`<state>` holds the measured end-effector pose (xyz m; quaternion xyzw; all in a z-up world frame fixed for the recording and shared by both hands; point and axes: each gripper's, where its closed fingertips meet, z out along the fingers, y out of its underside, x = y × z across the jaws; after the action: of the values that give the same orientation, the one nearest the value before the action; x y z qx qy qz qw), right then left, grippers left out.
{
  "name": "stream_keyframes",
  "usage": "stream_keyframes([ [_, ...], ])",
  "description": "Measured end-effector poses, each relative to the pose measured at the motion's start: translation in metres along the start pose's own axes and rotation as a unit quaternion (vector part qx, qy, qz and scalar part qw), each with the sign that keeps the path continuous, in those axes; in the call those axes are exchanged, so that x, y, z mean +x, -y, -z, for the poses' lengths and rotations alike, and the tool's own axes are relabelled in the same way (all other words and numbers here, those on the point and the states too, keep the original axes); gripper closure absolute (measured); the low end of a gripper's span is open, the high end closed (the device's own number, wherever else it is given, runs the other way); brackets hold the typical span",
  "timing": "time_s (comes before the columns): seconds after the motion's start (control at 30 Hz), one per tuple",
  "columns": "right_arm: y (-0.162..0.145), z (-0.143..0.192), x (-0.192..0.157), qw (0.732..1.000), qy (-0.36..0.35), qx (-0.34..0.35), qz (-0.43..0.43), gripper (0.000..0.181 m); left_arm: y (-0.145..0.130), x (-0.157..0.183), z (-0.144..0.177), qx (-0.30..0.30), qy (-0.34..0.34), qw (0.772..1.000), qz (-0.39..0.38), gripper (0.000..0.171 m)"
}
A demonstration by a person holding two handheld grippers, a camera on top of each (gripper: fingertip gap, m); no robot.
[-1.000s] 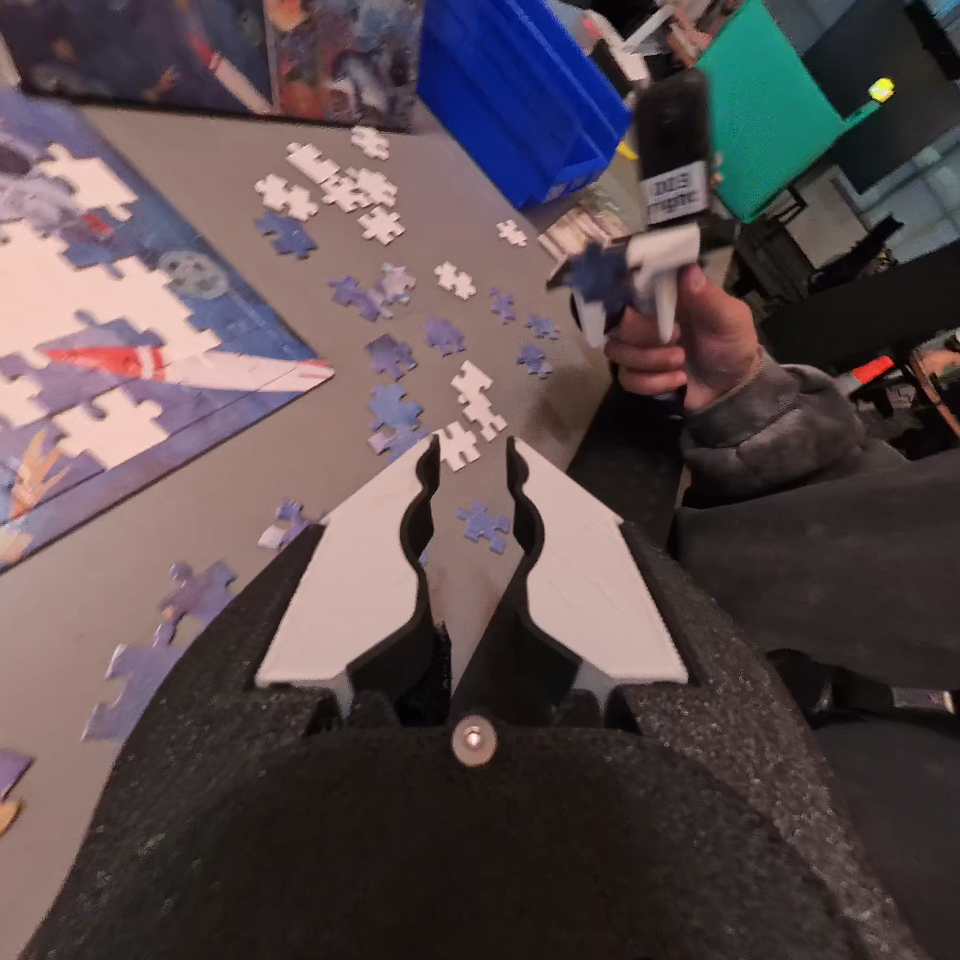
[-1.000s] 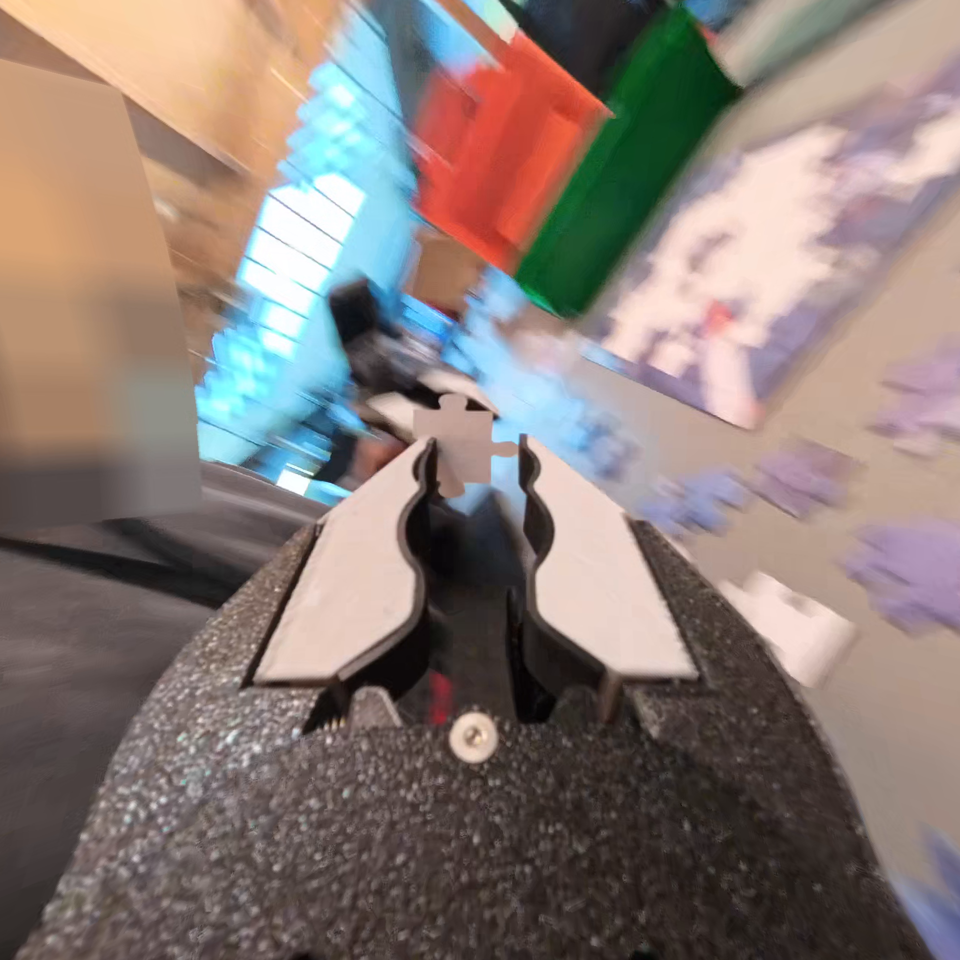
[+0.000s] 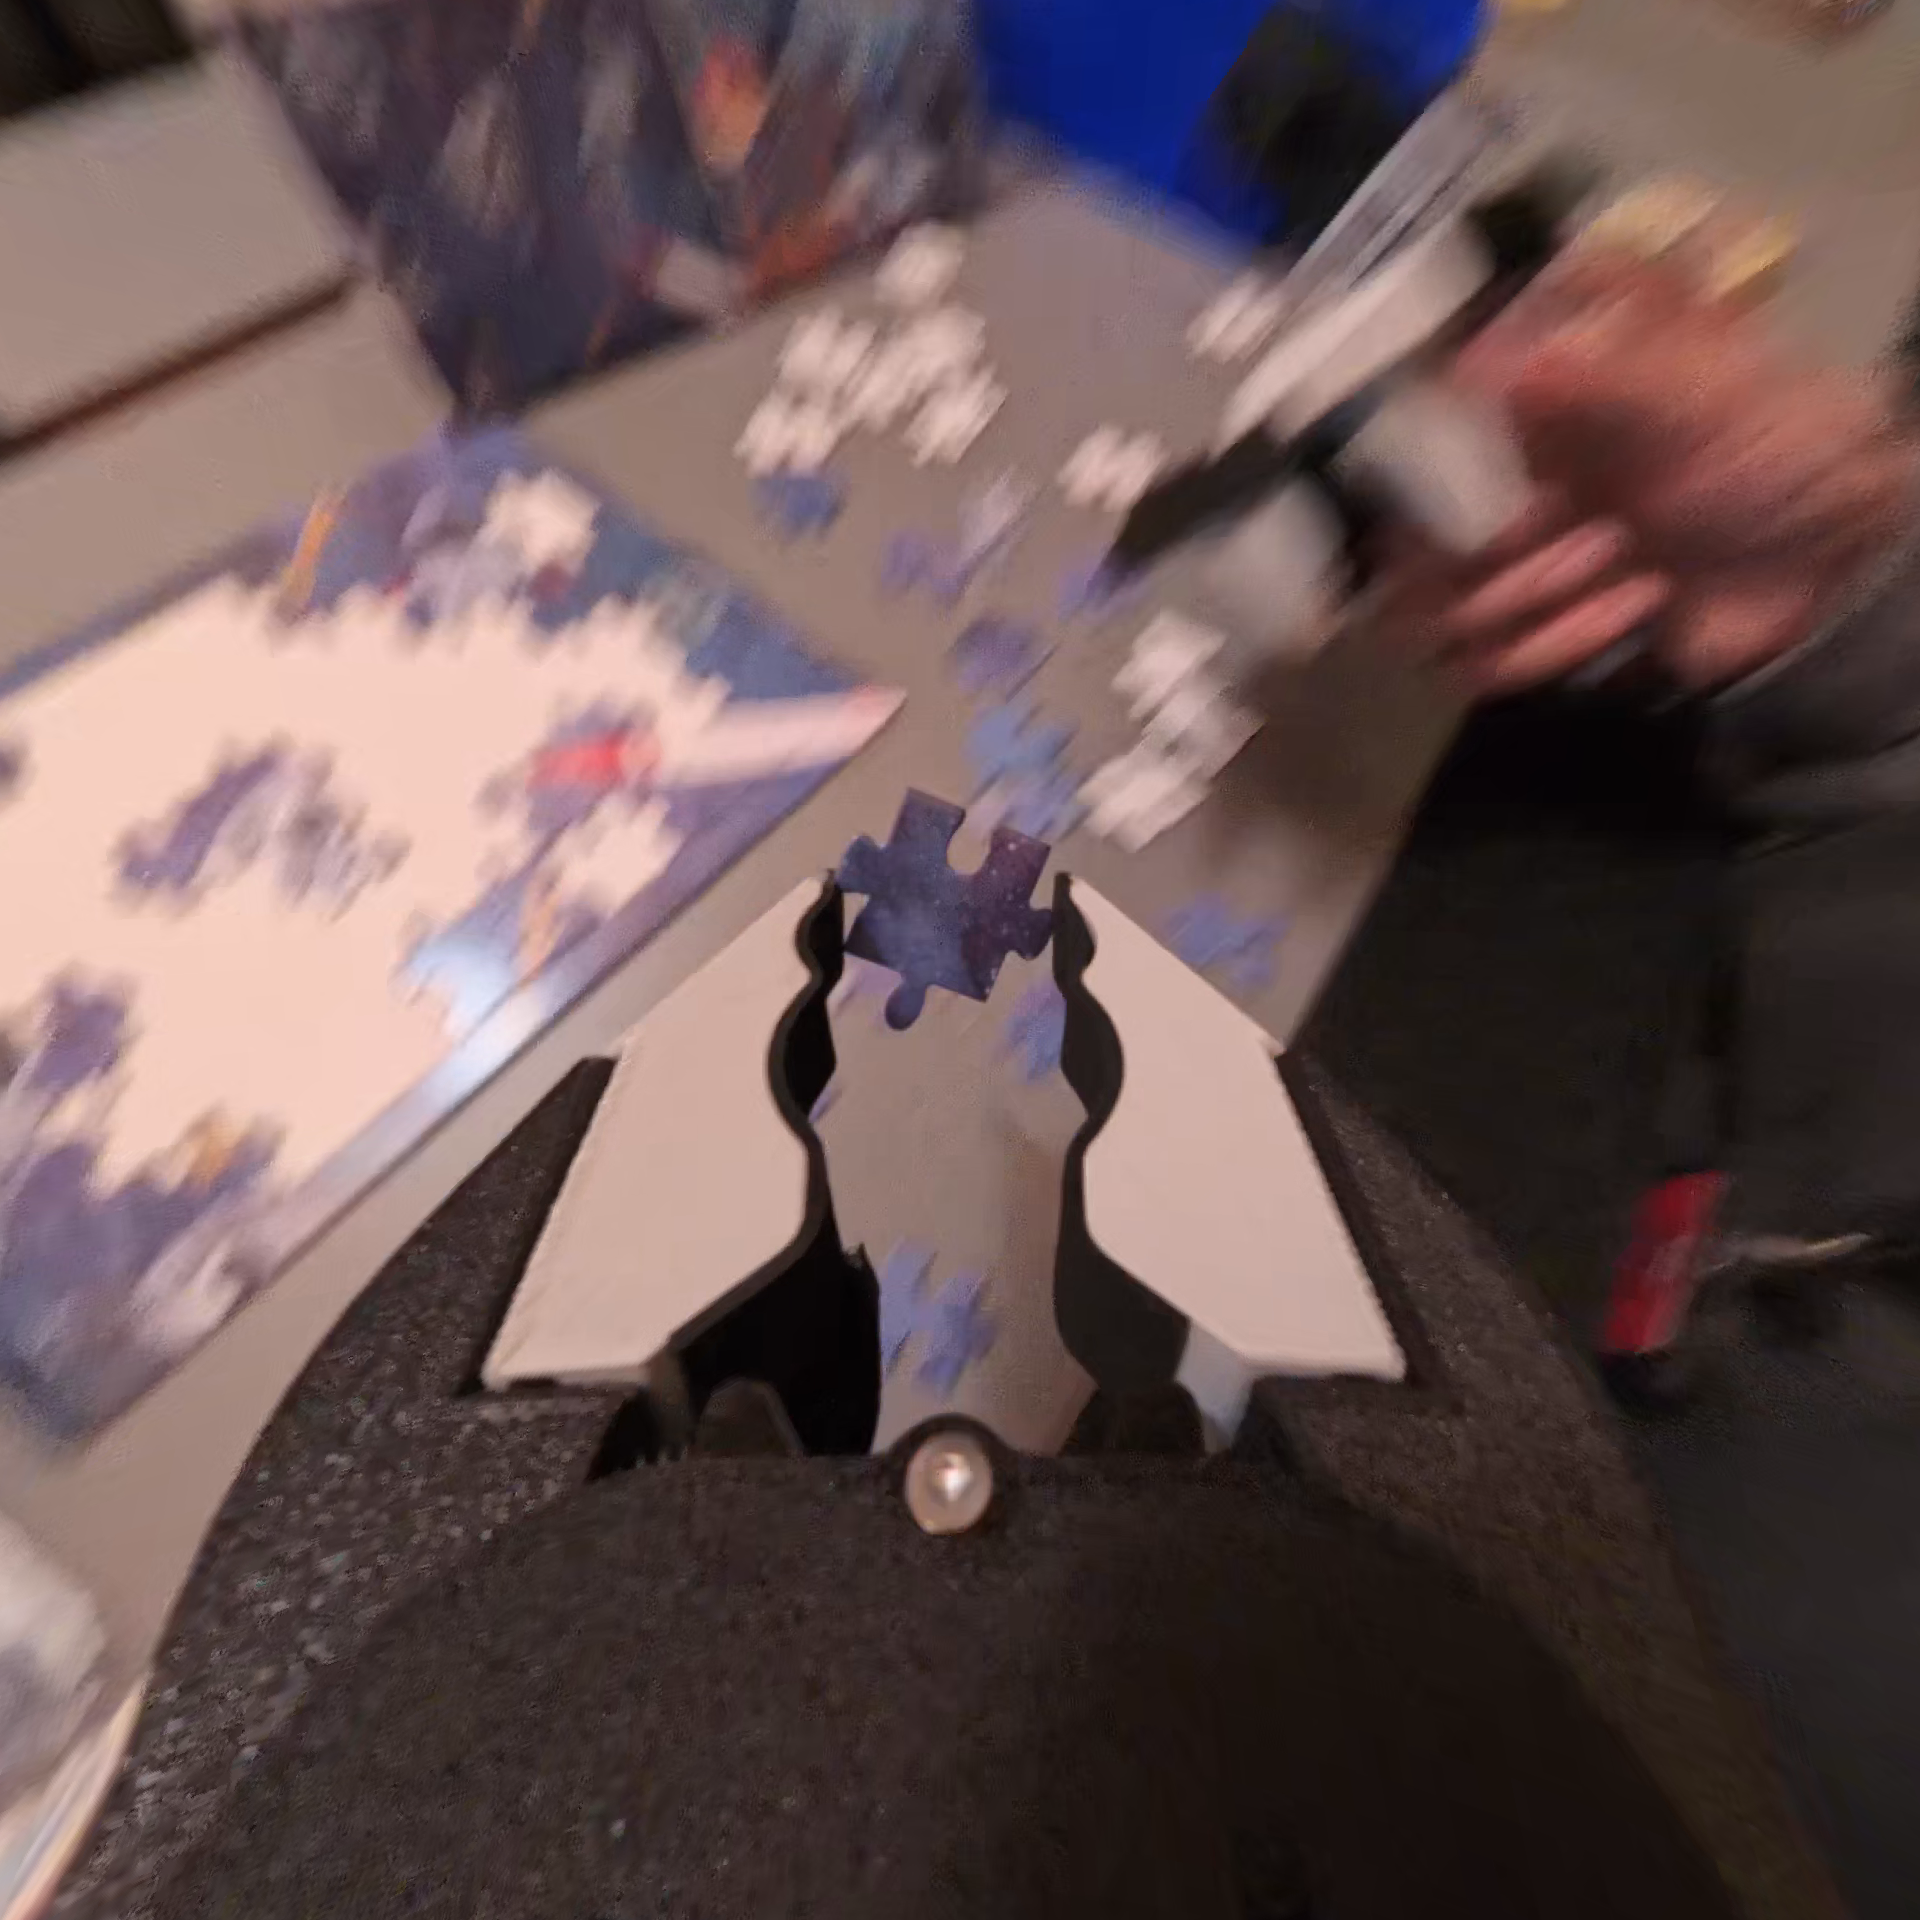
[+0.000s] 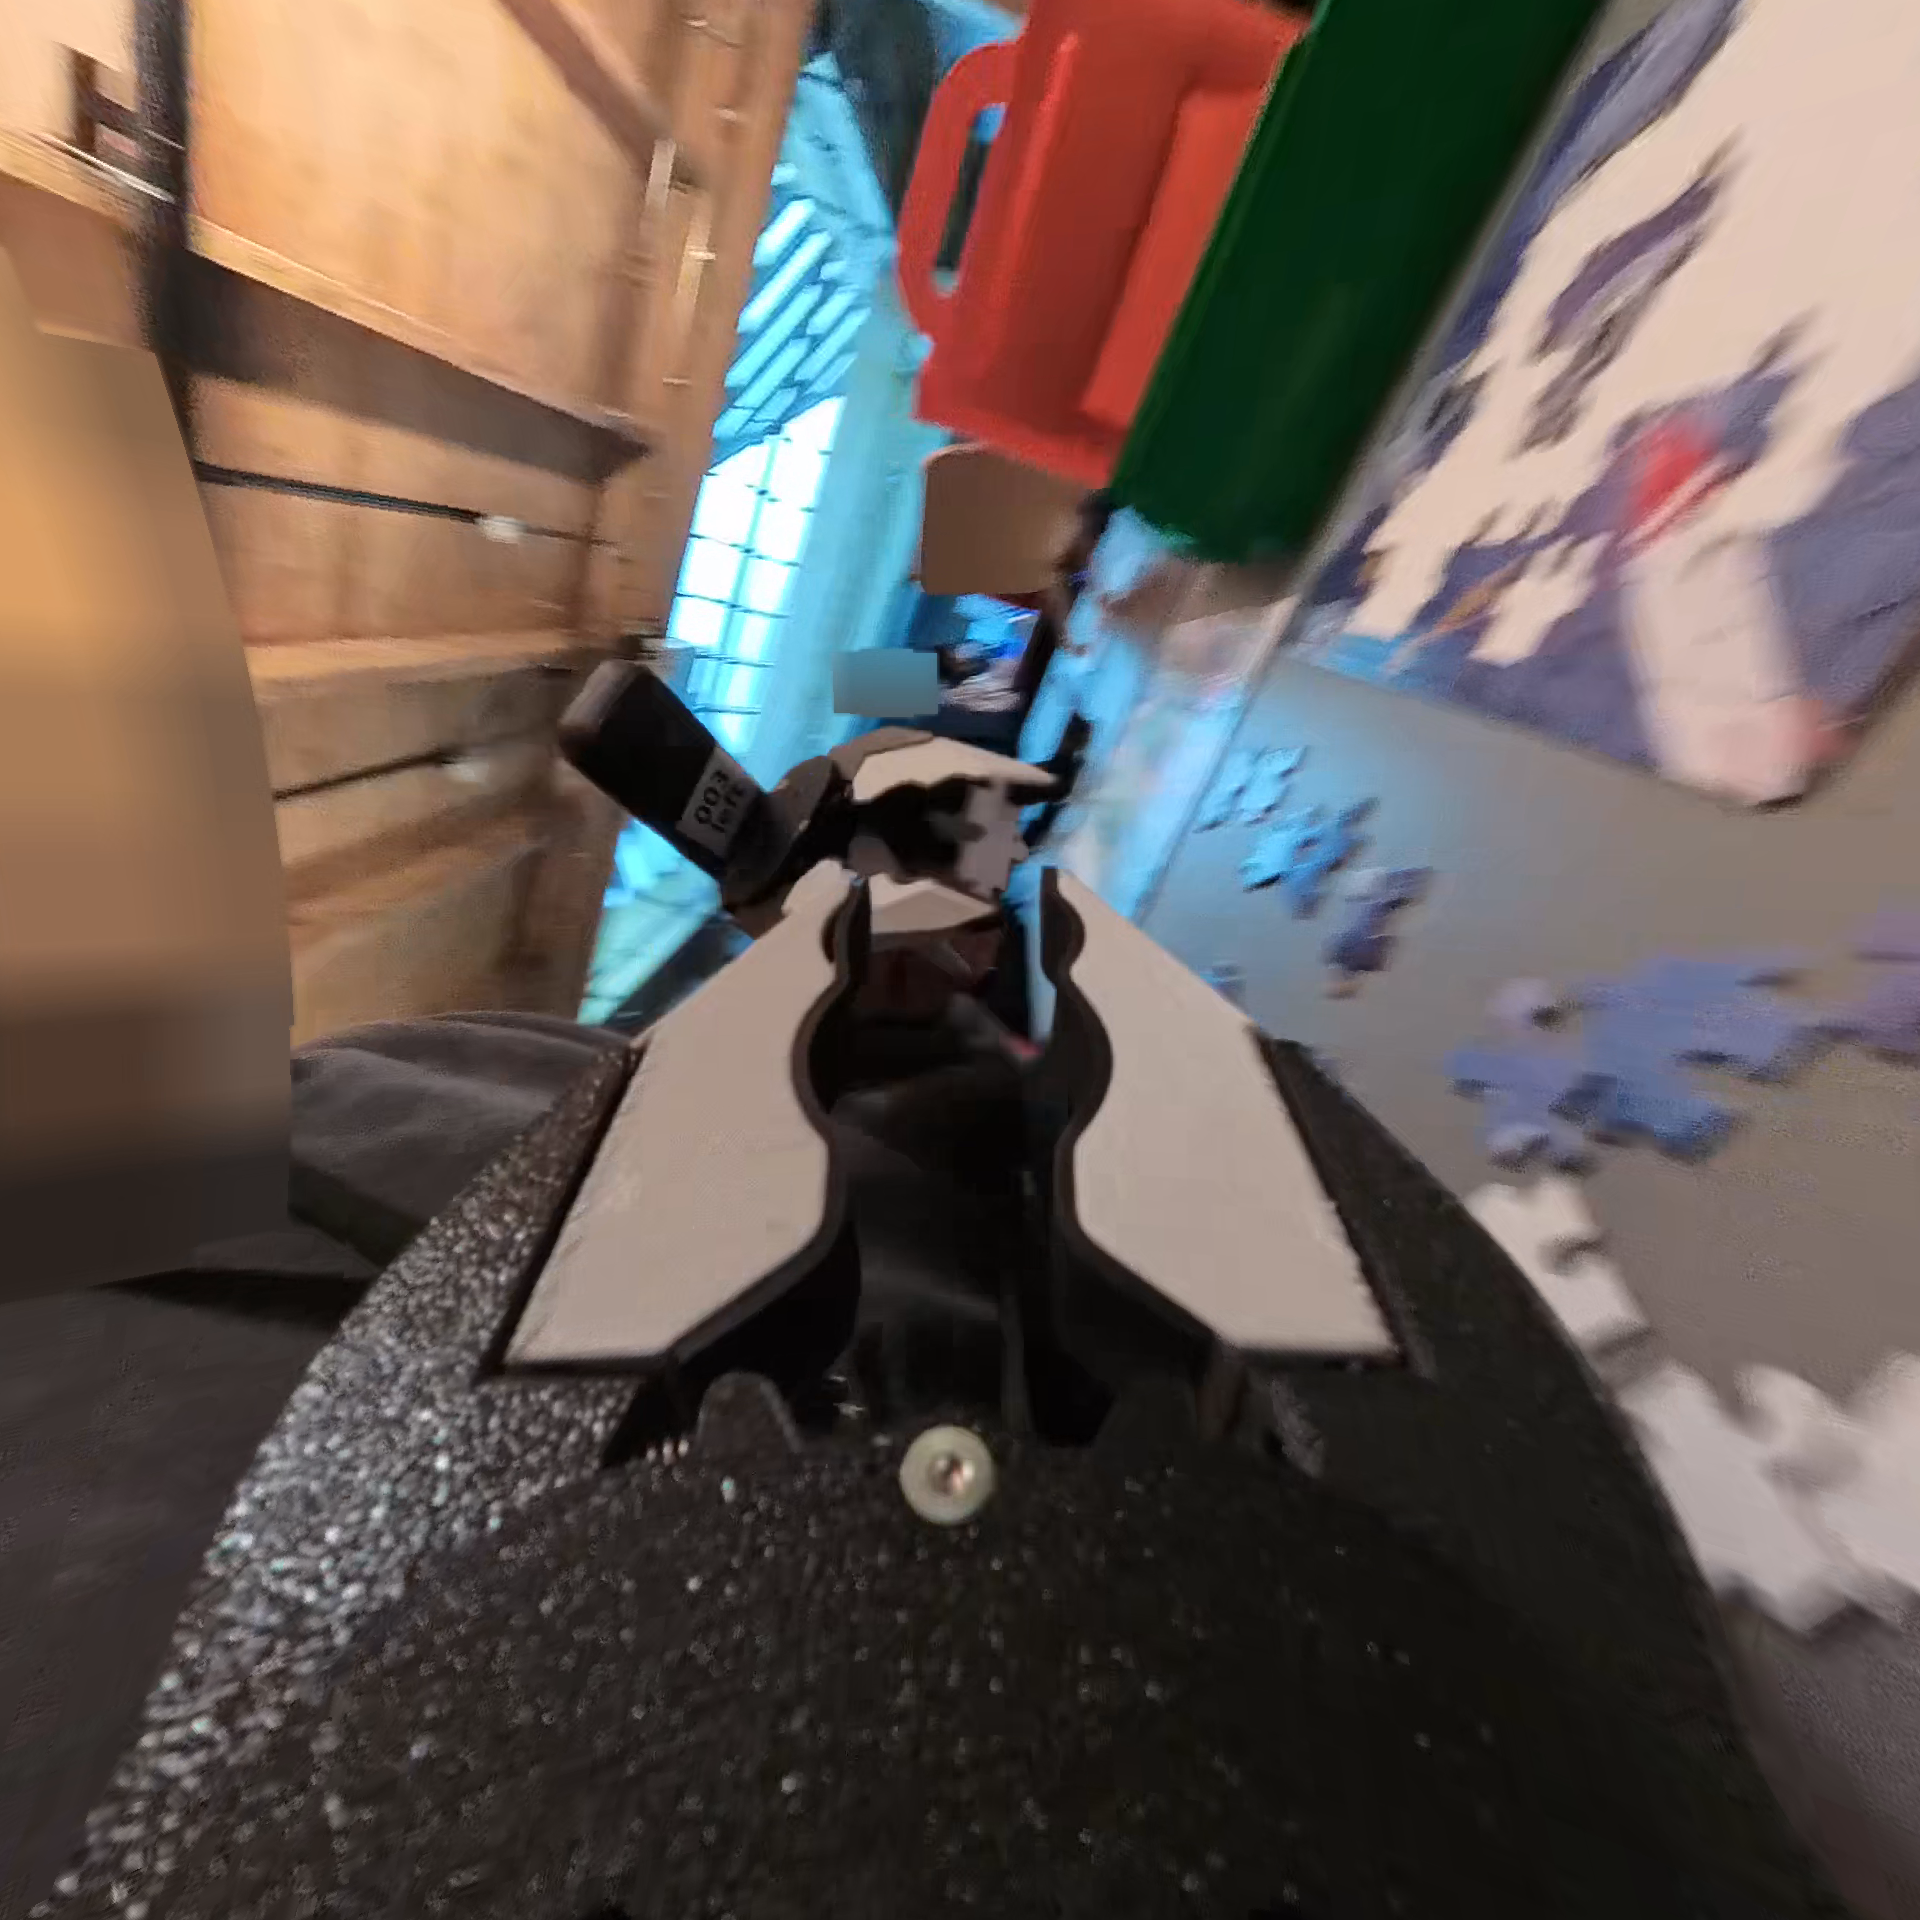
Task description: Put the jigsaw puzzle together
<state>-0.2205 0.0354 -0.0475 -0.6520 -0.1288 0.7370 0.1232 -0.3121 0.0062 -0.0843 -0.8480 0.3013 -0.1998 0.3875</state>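
Left tongs (image 3: pixel 943 891) and right tongs (image 4: pixel 945 902): each showing a speckled black body, pale grey fingers (image 3: pixel 694 1164) with wavy black inner edges, one silver screw (image 3: pixel 943 1490). Person wearing dark grey sleeve (image 4: pixel 436 1101).

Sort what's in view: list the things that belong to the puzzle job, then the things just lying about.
Belongs to the job:
- dark blue puzzle piece, clamped in the left gripper
- part-built puzzle on the grey table
- loose pieces, blue and white
- right gripper, open and empty

Just lying about:
- blue bin
- red bin
- green bin
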Motion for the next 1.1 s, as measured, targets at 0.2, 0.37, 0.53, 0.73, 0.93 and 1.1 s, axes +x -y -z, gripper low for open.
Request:
stream_keyframes([
  [0.2, 0.006, 0.047, 0.052, 0.966, -0.217, -0.027, 0.140, 0.147, -0.094, -0.008, 0.008, -0.174, -0.028, 0.984, -0.016, 0.131],
  [0.37, -0.019, 0.056, 0.077, 0.925, -0.294, -0.124, 0.209, 0.152, -0.106, -0.022, 0.012, -0.216, 0.013, 0.975, -0.058, 0.131],
  [0.53, -0.020, 0.063, 0.077, 0.911, -0.308, -0.139, 0.237, 0.153, -0.132, -0.060, 0.043, -0.250, 0.047, 0.967, 0.020, 0.131],
  [0.73, -0.018, 0.069, 0.085, 0.910, -0.313, -0.143, 0.230, 0.153, -0.135, -0.064, 0.045, -0.238, 0.040, 0.970, 0.015, 0.131],
  [0.93, -0.028, 0.085, 0.092, 0.878, -0.343, -0.204, 0.263, 0.150, -0.124, -0.055, 0.029, -0.218, 0.028, 0.976, 0.005, 0.132],
  [1.1, -0.051, 0.102, 0.098, 0.803, -0.377, -0.307, 0.345, 0.144, -0.113, -0.055, 0.023, -0.198, 0.036, 0.980, 0.004, 0.131],
])
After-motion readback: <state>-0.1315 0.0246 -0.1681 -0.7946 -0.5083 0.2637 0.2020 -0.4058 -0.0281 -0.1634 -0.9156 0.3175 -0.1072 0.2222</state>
